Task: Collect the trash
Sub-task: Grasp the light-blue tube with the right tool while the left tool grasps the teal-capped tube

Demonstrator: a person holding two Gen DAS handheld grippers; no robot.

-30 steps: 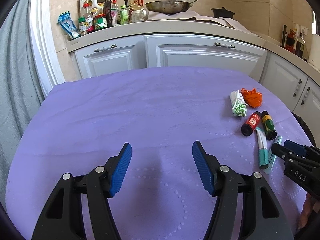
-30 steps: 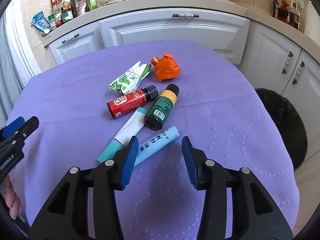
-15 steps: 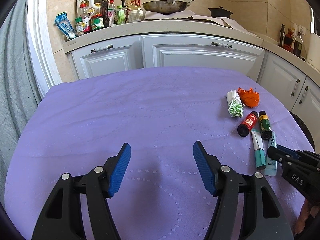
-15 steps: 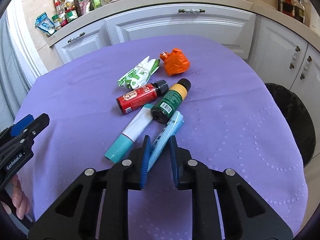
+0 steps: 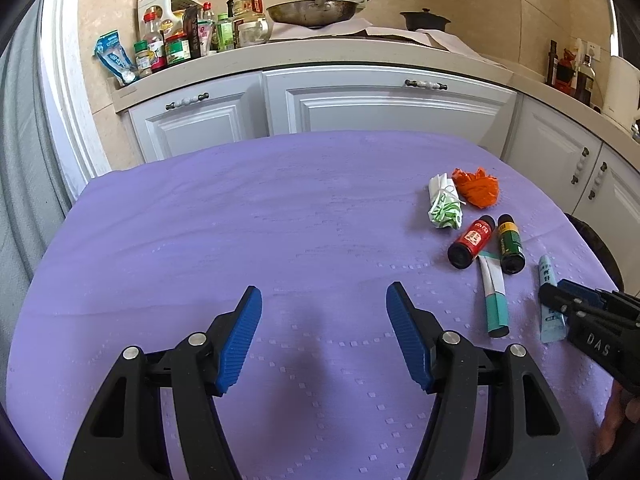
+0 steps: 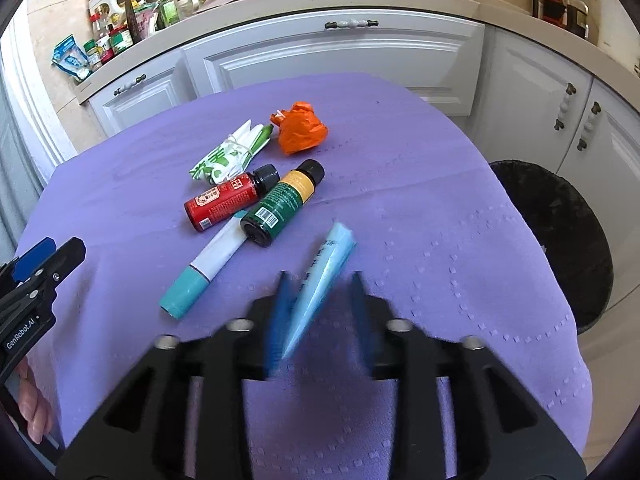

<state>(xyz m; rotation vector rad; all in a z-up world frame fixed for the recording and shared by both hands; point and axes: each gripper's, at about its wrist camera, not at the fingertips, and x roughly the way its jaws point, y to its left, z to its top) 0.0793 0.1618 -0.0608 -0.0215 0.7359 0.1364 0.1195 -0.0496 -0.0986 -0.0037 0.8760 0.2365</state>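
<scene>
On the purple tablecloth (image 6: 420, 184) lie an orange crumpled bag (image 6: 302, 128), a green-and-white wrapper (image 6: 228, 158), a red bottle (image 6: 224, 200), a green bottle (image 6: 282, 202) and a white tube with a teal cap (image 6: 204, 266). A light blue tube (image 6: 326, 264) lies apart from them, between the blurred fingers of my right gripper (image 6: 320, 280). Its jaws are opening, and the right pad stands clear of the tube. My left gripper (image 5: 323, 292) is open over bare cloth, left of the pile, with nothing between its fingers.
A black bin (image 6: 560, 240) stands on the floor past the table's right edge. White cabinets (image 5: 384, 108) and a counter crowded with jars and a pan (image 5: 312, 12) lie beyond the far edge. A hand (image 6: 32, 412) holds the left gripper.
My right jaws closed on the light blue tube, then widened again. The tube now lies further right, away from the green bottle. My left gripper has stayed put.
</scene>
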